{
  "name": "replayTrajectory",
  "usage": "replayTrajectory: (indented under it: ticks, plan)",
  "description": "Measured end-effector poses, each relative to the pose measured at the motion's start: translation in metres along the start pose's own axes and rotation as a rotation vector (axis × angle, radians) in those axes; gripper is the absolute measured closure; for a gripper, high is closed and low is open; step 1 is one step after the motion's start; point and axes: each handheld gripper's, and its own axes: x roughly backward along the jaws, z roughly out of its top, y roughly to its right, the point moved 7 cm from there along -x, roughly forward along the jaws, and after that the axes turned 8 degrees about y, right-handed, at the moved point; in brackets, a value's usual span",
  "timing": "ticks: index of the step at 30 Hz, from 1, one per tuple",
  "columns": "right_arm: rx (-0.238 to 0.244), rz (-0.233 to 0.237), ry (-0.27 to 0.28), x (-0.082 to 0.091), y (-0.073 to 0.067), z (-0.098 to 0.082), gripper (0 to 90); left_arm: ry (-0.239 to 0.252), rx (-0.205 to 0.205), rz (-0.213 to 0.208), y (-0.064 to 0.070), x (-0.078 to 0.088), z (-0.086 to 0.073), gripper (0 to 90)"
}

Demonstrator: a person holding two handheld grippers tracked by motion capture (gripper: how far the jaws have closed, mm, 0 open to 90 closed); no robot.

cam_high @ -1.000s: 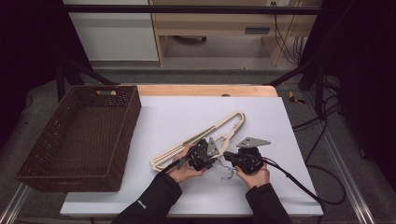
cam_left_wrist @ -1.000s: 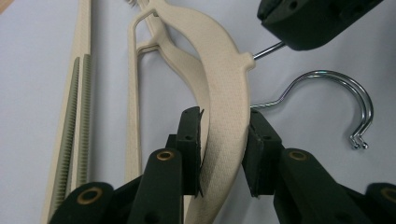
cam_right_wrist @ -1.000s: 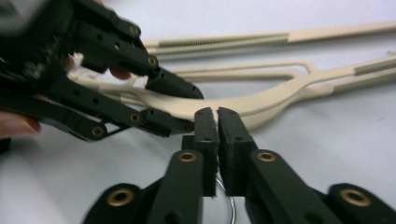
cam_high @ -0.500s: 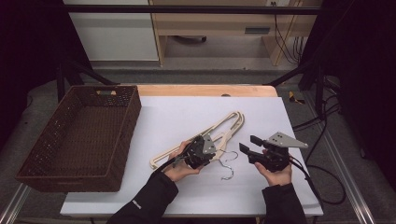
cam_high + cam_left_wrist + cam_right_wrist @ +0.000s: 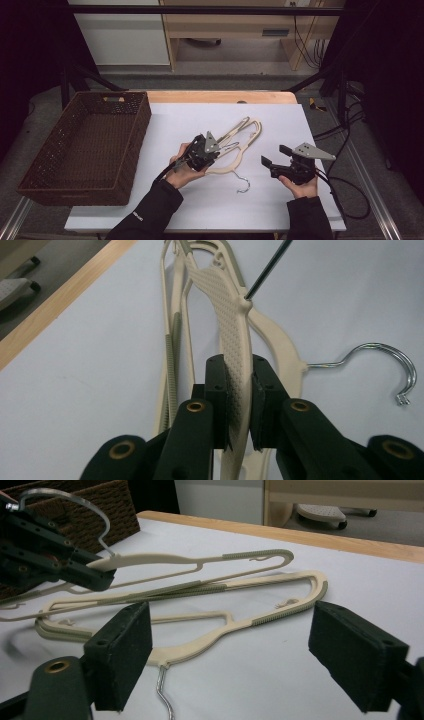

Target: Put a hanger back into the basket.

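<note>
White tabletop (image 5: 200, 210) below — my left gripper (image 5: 239, 405) clamps the top hanger (image 5: 231, 325); right gripper (image 5: 235, 655) gapes empty — I'd lift slowly, keeping hooks untangled.

basket (image 5: 85, 145) at table's (image 5: 325, 150) left, hangers (image 5: 240, 142) mid-table between left gripper (image 5: 210, 150) and right gripper (image 5: 277, 157)
</note>
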Motion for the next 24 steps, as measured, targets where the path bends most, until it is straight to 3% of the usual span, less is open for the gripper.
replayTrajectory:
  ticks: [10, 13, 15, 22, 24]
  plan:
    - [0.004, -0.004, -0.002, -0.001, 0.001, -0.001, 12.8, 0.035, 0.034, 0.078, -0.029, 0.017, -0.001, 85.6]
    - [0.004, -0.005, -0.002, -0.001, 0.001, -0.001, 12.5, 0.079, 0.091, 0.085, -0.034, 0.02, 0.0, 85.8]
    - [0.001, -0.005, 0.002, 0.0, 0.001, -0.001, 12.4, 0.085, 0.095, 0.095, -0.038, 0.024, -0.001, 85.8]
    - [0.0, 0.004, 0.024, 0.004, 0.0, 0.003, 10.3, 0.152, 0.149, 0.072, -0.044, 0.051, 0.006, 85.8]
    - [0.006, 0.002, 0.029, 0.005, 0.001, 0.004, 9.6, 0.156, 0.146, 0.062, -0.046, 0.06, 0.008, 85.8]
